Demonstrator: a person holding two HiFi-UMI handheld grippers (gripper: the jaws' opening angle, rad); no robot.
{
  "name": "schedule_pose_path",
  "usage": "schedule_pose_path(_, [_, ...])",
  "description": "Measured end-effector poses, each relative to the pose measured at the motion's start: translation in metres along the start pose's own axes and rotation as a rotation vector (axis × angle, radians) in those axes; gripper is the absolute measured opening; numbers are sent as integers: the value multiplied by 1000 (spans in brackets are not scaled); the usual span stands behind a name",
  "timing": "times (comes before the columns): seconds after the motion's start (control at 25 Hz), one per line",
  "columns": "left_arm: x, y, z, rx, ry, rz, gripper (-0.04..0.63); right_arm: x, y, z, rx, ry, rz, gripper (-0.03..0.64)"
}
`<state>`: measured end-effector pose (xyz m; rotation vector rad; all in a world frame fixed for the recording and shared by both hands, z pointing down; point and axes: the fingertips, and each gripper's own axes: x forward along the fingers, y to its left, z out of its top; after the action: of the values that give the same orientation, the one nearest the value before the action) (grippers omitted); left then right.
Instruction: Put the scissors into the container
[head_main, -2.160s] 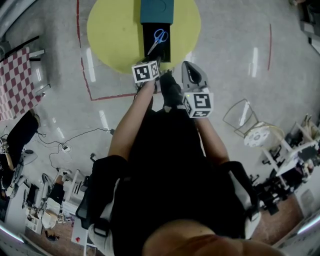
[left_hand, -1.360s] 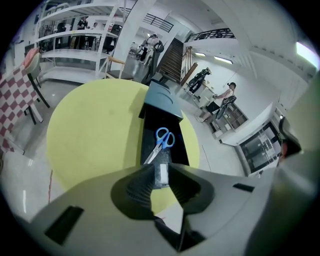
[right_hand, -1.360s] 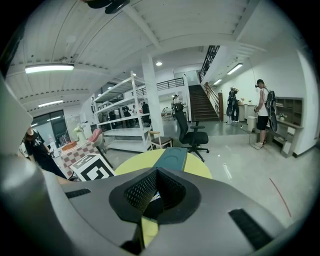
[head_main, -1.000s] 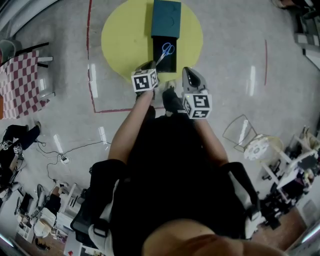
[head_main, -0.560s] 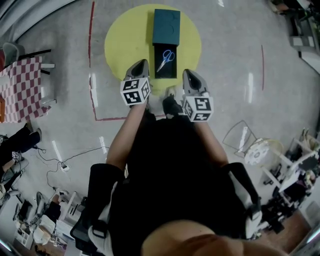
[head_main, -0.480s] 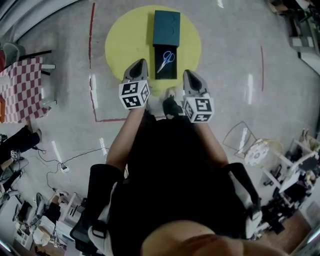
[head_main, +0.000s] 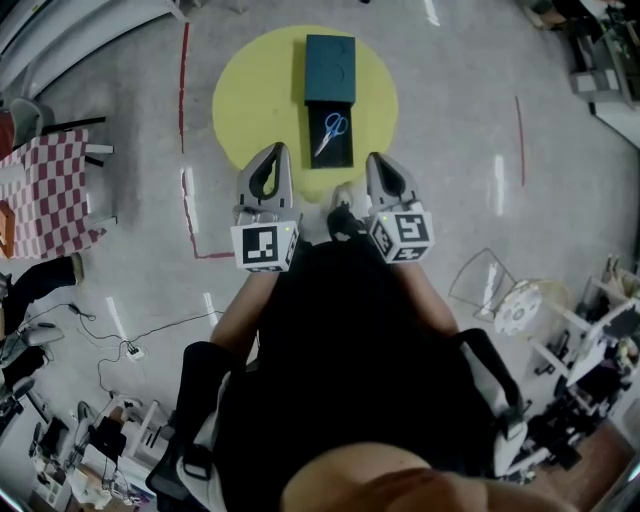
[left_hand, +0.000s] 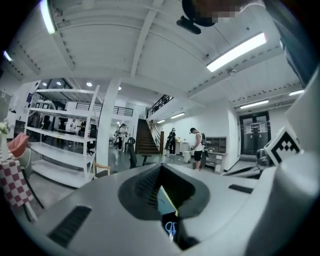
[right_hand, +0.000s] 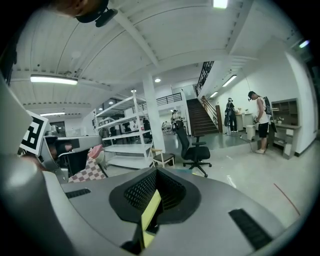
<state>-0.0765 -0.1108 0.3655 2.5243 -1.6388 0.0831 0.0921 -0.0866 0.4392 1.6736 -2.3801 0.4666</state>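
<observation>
From the head view, the scissors (head_main: 331, 128) lie inside the black container (head_main: 341, 156), and the left gripper (head_main: 273, 152) has drawn back from it, level with the right gripper (head_main: 378, 160). In the left gripper view, its fingers (left_hand: 100, 210) are pressed together and empty. In the right gripper view, those fingers (right_hand: 215, 210) are likewise closed. The task looks finished.

Container (head_main: 343, 156) open-topped — teal box (head_main: 330, 68) against its far end.

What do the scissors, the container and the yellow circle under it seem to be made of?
Scissors: blue handles, likely plastic; pale blades, probably metal, too small to confirm.
Container: black, matte, no glare; plastic or card, cannot tell.
Yellow circle: flat, dull, while the floor around it shines; perhaps a mat or paint.
</observation>
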Motion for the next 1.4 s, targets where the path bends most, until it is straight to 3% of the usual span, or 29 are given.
schedule_pose_path(0.12, [-14,-13,10,35,-36,-22,-4,-7,6,8,-10,-23,19,-3])
schedule_pose_path(0.4, [-20,-32,-13,50,17,-57,-3,-13,9,5,2,-27,21,-3])
schedule_pose_path(1.4, [-11,-28,-29,60,62,-65,-3,-8,10,-2,4,-17,13,-3])
